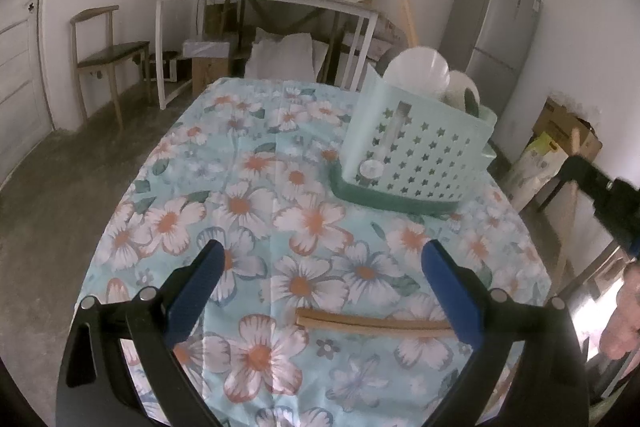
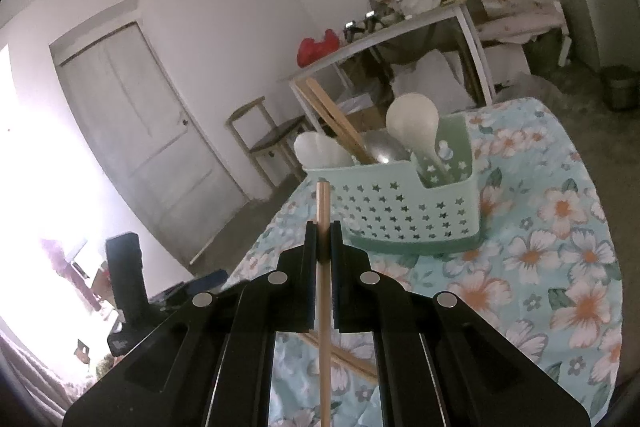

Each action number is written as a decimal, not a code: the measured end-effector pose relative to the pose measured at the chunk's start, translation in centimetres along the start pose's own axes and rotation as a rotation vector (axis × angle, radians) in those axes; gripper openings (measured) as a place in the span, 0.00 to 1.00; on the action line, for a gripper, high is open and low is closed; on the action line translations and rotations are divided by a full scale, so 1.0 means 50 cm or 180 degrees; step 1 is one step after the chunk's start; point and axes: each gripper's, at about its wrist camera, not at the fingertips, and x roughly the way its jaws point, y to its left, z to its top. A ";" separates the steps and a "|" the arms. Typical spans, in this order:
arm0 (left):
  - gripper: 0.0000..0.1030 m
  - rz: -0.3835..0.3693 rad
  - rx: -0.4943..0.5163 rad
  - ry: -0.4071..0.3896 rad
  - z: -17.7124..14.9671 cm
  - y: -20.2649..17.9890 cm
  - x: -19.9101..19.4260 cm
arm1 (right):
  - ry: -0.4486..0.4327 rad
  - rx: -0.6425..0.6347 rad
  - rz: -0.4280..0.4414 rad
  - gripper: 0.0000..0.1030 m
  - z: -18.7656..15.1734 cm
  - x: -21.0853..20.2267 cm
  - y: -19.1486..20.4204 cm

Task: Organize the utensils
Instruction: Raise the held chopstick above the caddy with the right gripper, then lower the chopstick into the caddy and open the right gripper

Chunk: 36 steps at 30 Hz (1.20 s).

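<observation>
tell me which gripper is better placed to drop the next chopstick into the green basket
Right. The right gripper is already shut on a chopstick, raised and pointed toward the basket. The left gripper is open and empty above another chopstick lying on the tablecloth.

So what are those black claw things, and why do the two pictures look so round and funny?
They are grabbers a person holds, one in each hand. A small camera sits on each one, and its lens bends the picture round. The left gripper is open above a flowery tablecloth, where a wooden chopstick lies. The right gripper is pinched shut on another chopstick. Ahead stands a green basket already holding white spoons and wooden sticks. The person is tidying the utensils into it.
</observation>
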 end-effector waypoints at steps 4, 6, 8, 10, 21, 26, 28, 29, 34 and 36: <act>0.94 0.0050 0.0037 0.0079 -0.006 -0.001 0.014 | -0.0114 -0.0040 0.0077 0.05 0.028 -0.012 0.006; 0.94 0.0064 0.0053 0.0115 -0.009 -0.002 0.021 | -0.0197 -0.0101 0.0120 0.04 0.053 -0.021 0.011; 0.94 0.0070 0.0063 0.0142 -0.011 -0.004 0.026 | -0.0302 -0.0191 0.0168 0.04 0.084 -0.029 0.019; 0.94 0.0071 0.0066 0.0161 -0.014 -0.004 0.030 | -0.0444 -0.0306 0.0244 0.04 0.125 -0.036 0.032; 0.94 -0.0022 0.0133 0.0275 -0.038 -0.008 0.051 | -0.1253 -0.0858 0.0393 0.04 0.324 -0.004 0.098; 0.94 -0.0029 0.0066 0.0260 -0.038 0.007 0.049 | -0.1378 -0.0997 0.0223 0.04 0.361 0.034 0.101; 0.94 -0.0032 0.0037 0.0263 -0.040 0.013 0.049 | -0.1400 -0.1059 0.0147 0.04 0.364 0.048 0.099; 0.94 -0.0032 0.0016 0.0265 -0.040 0.017 0.049 | -0.1410 -0.1101 0.0097 0.04 0.364 0.060 0.097; 0.94 -0.0042 -0.0018 0.0253 -0.042 0.024 0.047 | -0.1319 -0.1143 -0.0086 0.04 0.348 0.108 0.066; 0.94 -0.0048 -0.0021 0.0252 -0.042 0.025 0.046 | -0.1233 -0.1155 -0.0166 0.04 0.336 0.131 0.048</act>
